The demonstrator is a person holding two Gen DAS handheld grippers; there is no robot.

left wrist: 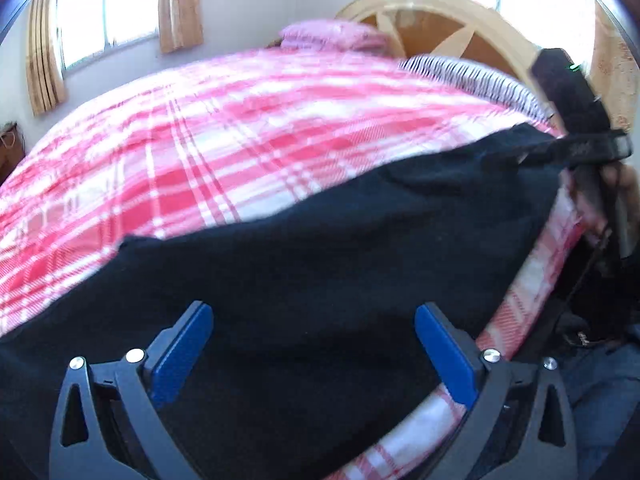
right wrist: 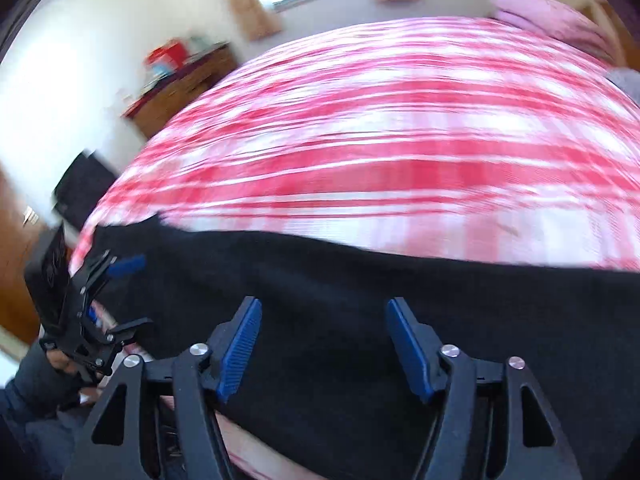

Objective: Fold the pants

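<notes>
Jaws on both grippers are standing wide, gripping nothing. The left gripper (left wrist: 314,344) and right gripper (right wrist: 324,344) are each hovering over the flat black fabric pants (left wrist: 320,248), which are lying along the near edge of the red-and-white plaid bed cover (left wrist: 200,140), long axis running from 9 to 3 o'clock. Neither hand looks nearer.

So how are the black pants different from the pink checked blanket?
The pants are plain black; the blanket has pink and white checks. The pants cover only the near edge, while the blanket covers the whole bed. The pants lie on top, the blanket underneath. Both are soft cloth spread out flat.
</notes>
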